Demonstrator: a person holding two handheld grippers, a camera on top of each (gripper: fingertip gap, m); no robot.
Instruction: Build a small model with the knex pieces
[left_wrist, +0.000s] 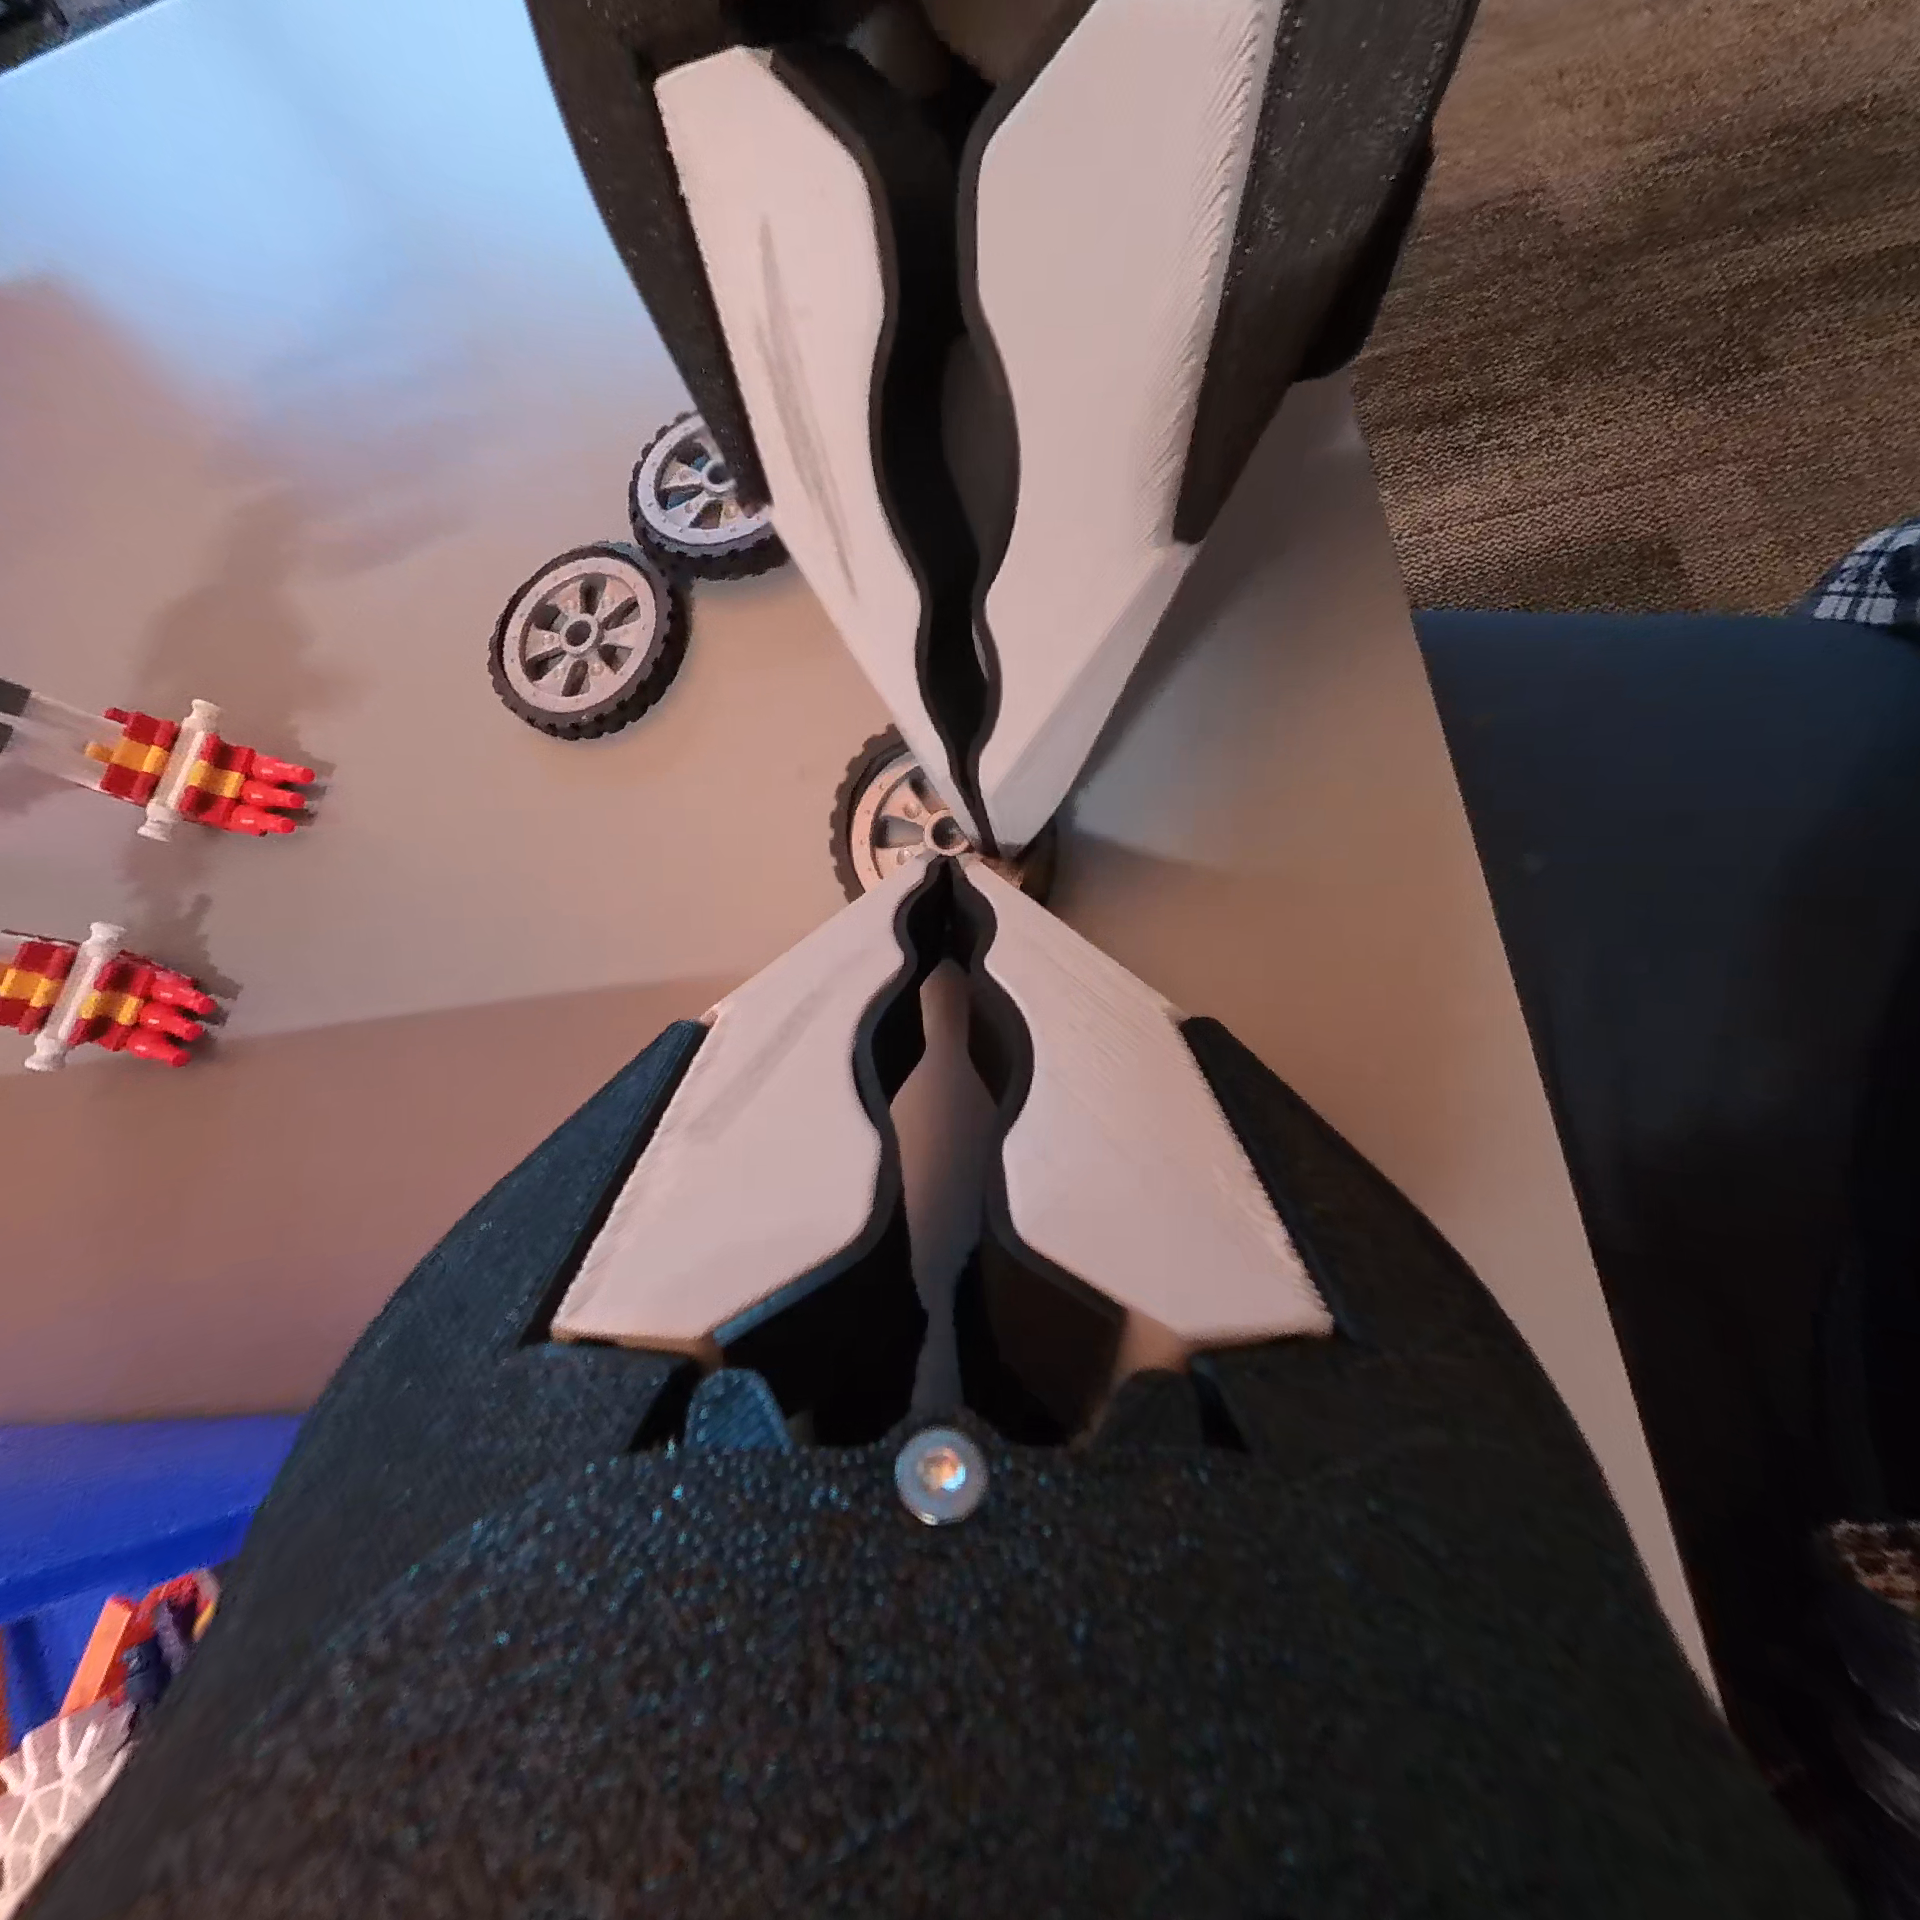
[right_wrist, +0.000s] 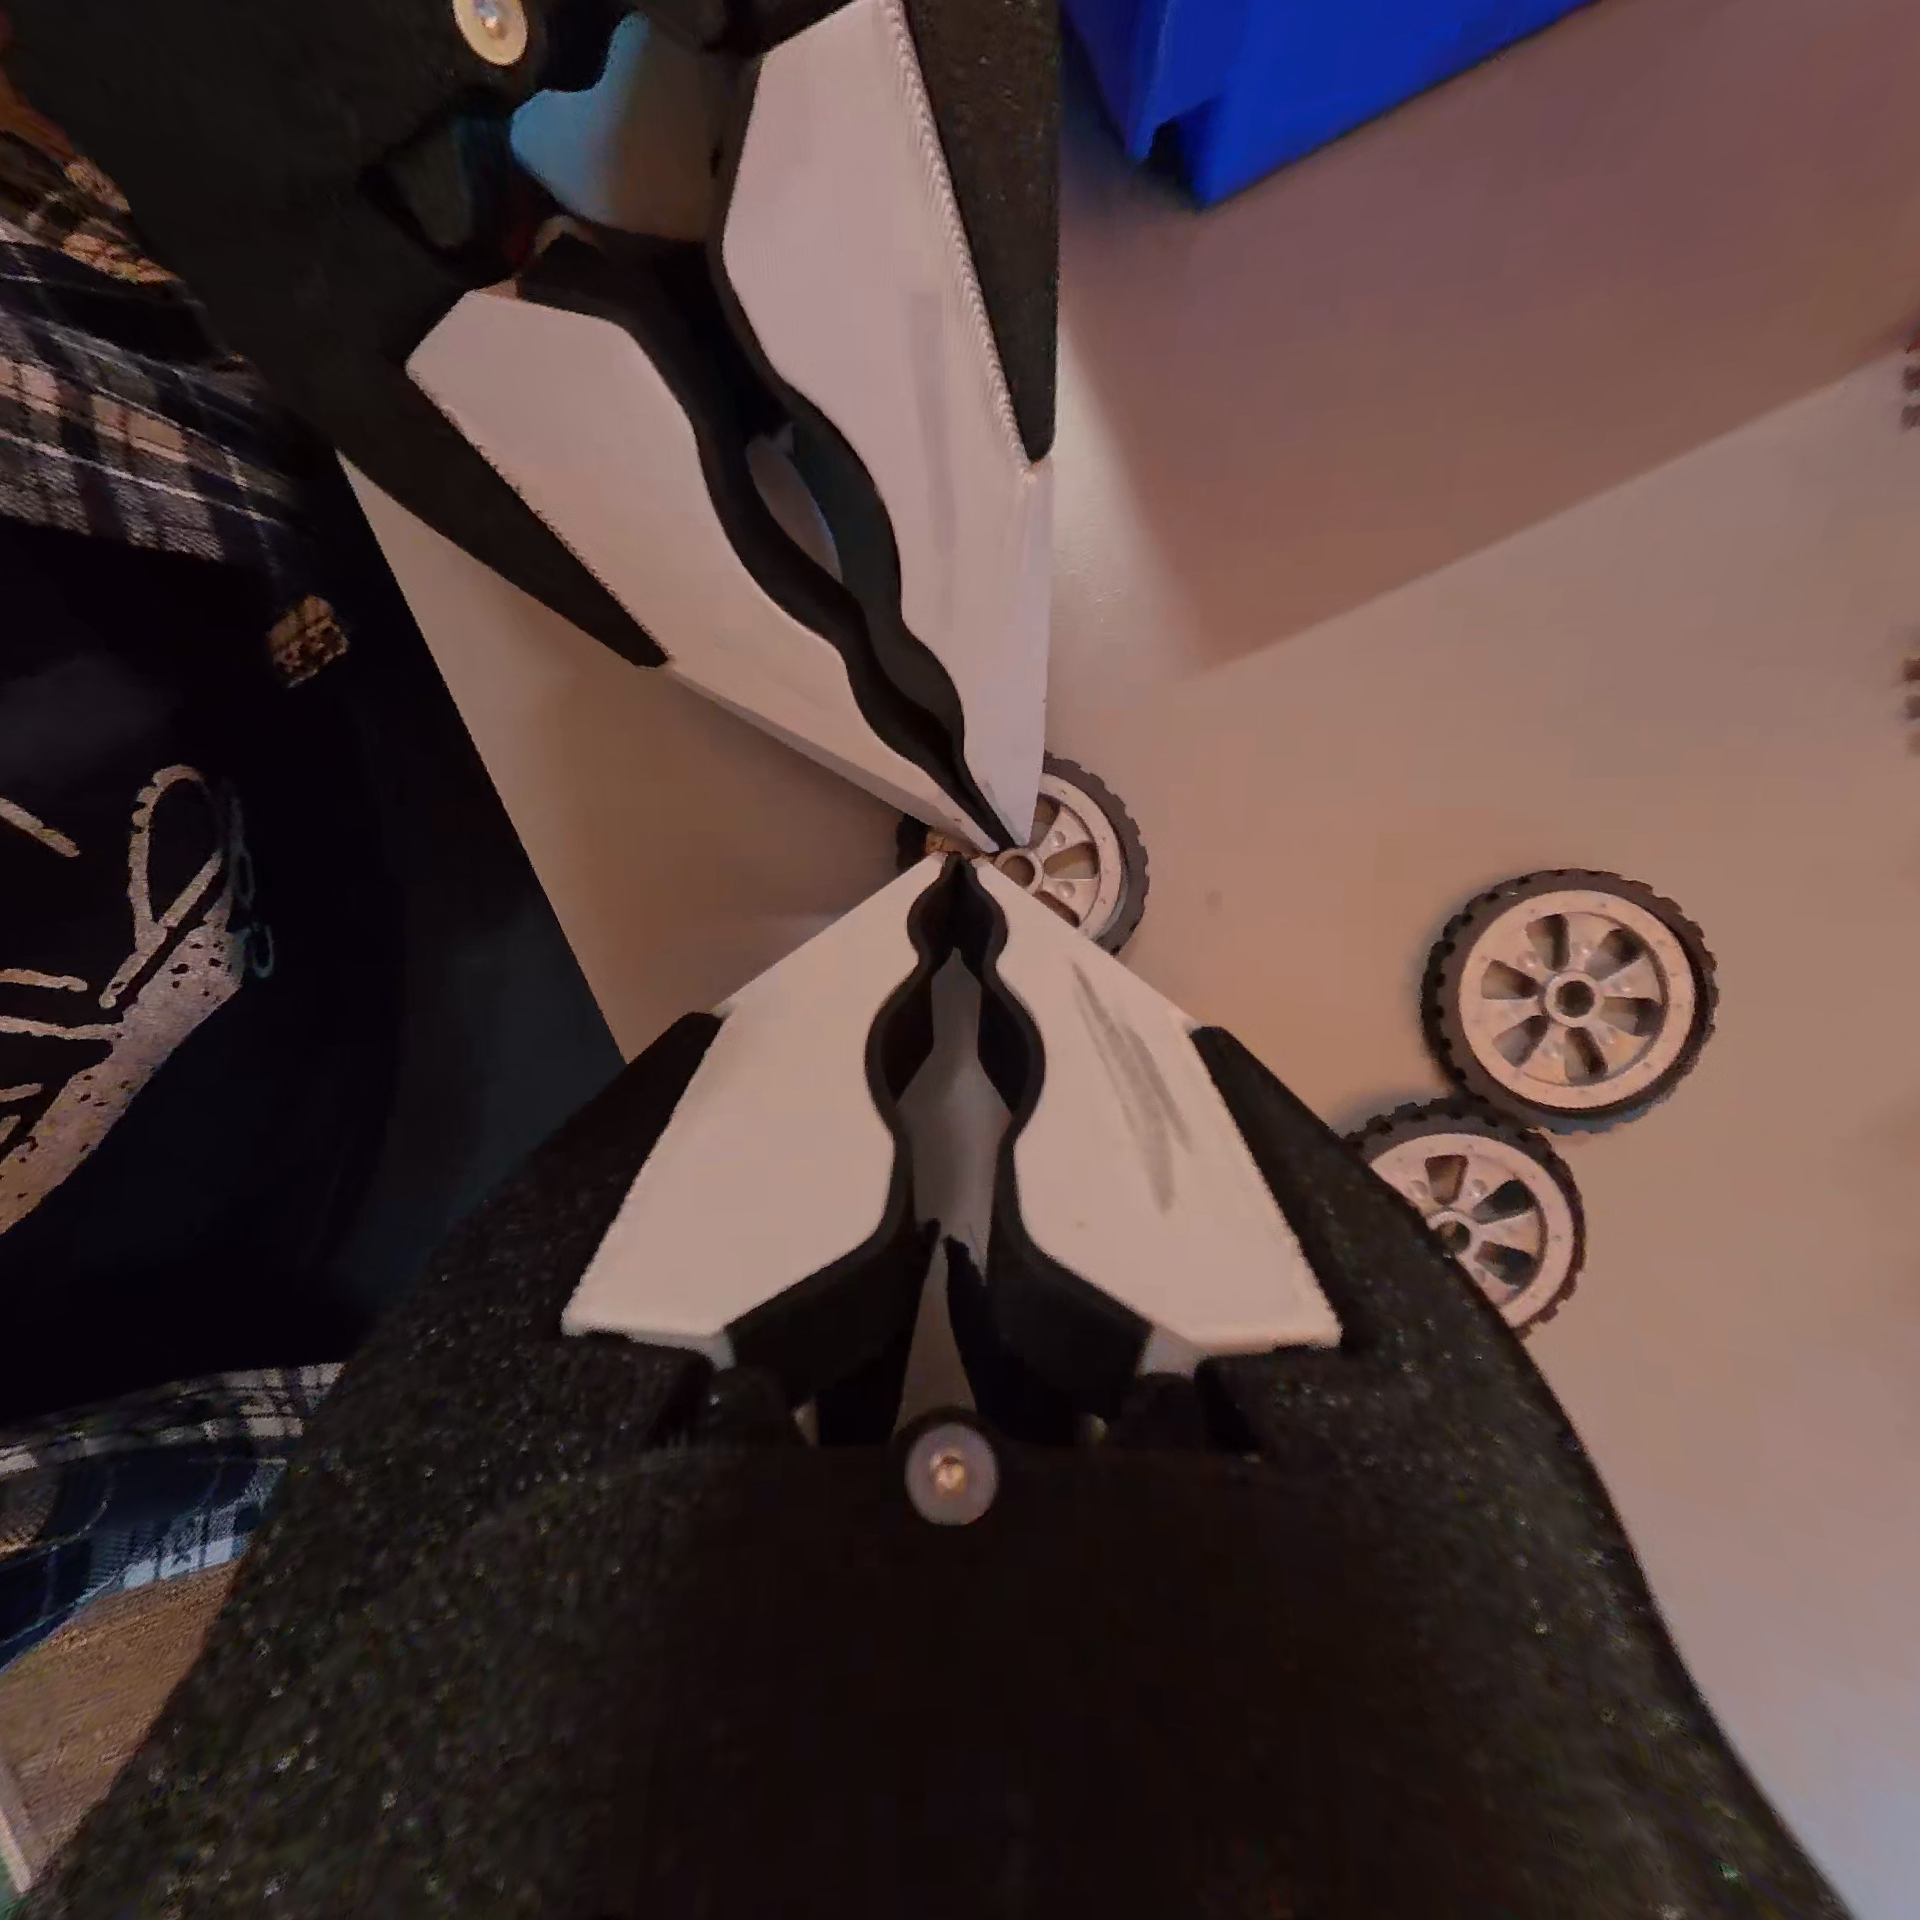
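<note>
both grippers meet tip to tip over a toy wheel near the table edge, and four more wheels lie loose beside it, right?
Not quite: only two loose wheels lie beside it, not four, as the right wrist view shows. The rest holds: the left gripper and right gripper meet tip to tip over a toy wheel near the table edge.

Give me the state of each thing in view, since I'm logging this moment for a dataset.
left gripper: shut, tips meeting the right gripper's over a wheel.
right gripper: shut, tips at the same spot.
wheel under the tips: flat on the table, partly hidden.
two other wheels: flat, touching each other.
two red and yellow brick pieces: lying apart, untouched.
blue bin: contents unclear.
</note>
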